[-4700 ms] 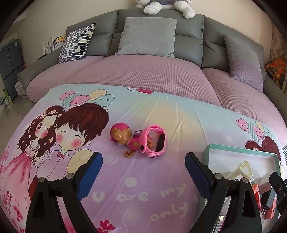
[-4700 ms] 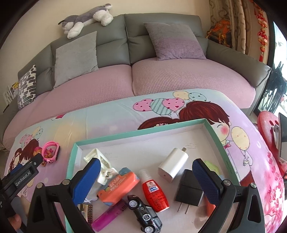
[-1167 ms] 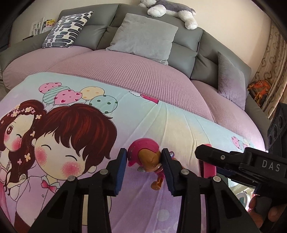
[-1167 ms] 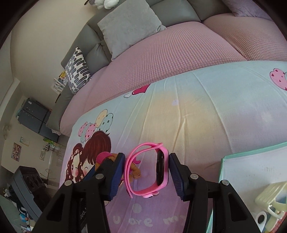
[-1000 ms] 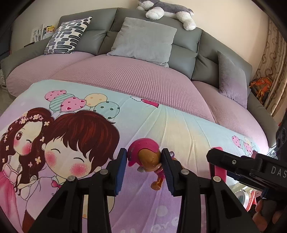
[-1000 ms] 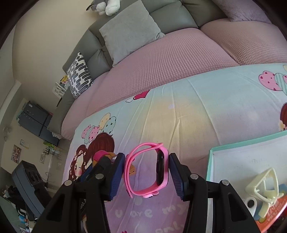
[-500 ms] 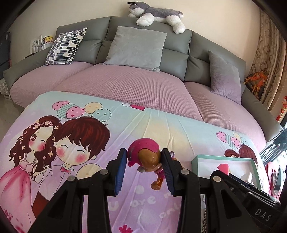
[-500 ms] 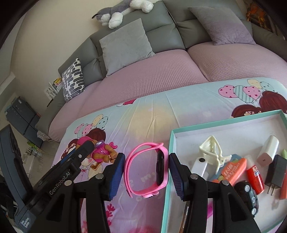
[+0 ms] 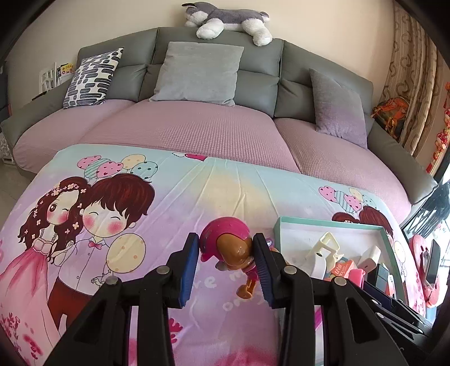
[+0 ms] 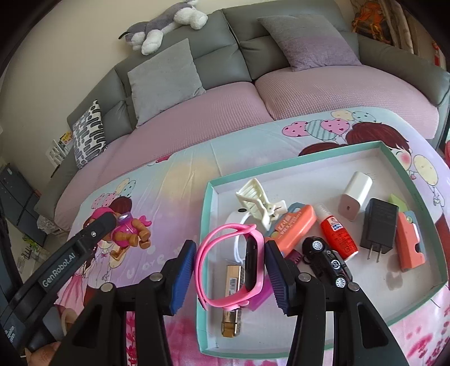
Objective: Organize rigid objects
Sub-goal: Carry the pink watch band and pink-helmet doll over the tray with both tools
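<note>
Left gripper (image 9: 226, 254): clamped on the toy pup figure (image 9: 227, 245) by its pink-helmeted head; legs dangled below the pads, clear of the cartoon bedsheet (image 9: 168, 197).
Right gripper (image 10: 229, 263): clamped on the pink watch (image 10: 233, 264), band loop toward the left pad, dark face against the right pad; watch hung over the near-left corner of the teal tray (image 10: 206, 202).
Tray relative to grippers: directly beneath and ahead of the right gripper; ahead and to the right of the left gripper, figure not yet over it.
Tray contents: white clip (image 10: 257, 201), orange case (image 10: 295, 225), red bottle (image 10: 337, 236), black toy car (image 10: 326, 260), white charger (image 10: 355, 195), black plug adapter (image 10: 378, 226), plus smaller items.
Progress (judged): most objects already boxed; both last loose items were in hand. Left to do: lower and release watch, bring figure over tray, release.
Left view only: sheet bare of loose objects; tray partly hidden by right gripper body.
Right view only: full tray layout; figure's whole body seen side-on in the left pads.
Background: grey sofa (image 9: 211, 84), plush dog (image 9: 227, 19) on its backrest.
</note>
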Motion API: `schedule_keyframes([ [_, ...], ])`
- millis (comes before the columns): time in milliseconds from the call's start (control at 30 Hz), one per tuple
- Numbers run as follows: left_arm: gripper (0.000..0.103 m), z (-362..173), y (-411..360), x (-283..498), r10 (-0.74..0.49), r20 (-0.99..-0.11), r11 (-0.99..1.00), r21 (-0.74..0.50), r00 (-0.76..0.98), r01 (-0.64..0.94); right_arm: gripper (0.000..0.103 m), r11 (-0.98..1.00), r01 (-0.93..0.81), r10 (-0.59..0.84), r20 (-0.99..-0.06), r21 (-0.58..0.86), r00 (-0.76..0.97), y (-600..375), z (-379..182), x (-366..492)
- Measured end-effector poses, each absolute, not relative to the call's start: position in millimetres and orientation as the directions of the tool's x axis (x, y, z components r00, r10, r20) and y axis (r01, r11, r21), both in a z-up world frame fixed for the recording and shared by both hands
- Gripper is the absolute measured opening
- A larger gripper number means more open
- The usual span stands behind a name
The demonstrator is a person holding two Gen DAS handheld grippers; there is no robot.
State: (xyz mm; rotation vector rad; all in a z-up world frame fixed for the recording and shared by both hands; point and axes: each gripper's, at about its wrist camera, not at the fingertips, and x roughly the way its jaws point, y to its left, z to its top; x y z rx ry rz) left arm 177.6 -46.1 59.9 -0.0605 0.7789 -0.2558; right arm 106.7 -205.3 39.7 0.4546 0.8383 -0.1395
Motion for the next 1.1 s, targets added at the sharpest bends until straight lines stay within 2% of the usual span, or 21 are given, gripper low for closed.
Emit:
schedule_keyframes([
  [333, 0.041, 46, -82, 153, -0.273, -0.729, 0.957, -0.142, 0.627, 0.252, 0.053, 0.867, 0.416, -0.081, -0.748, 0.273, 0.659, -255, 44, 80],
  [533, 0.041, 45, -99, 145, -0.298, -0.724, 0.943, -0.124, 0.622, 0.307, 0.053, 0.853, 0.47, -0.151, -0.753, 0.229, 0.641, -279, 48, 68],
  [1100, 0.041, 33, -150, 133, -0.375, -0.759, 0.882, -0.116, 0.533, 0.456, 0.053, 0.834, 0.512, -0.171, -0.787, 0.205, 0.593, -300, 34, 63],
])
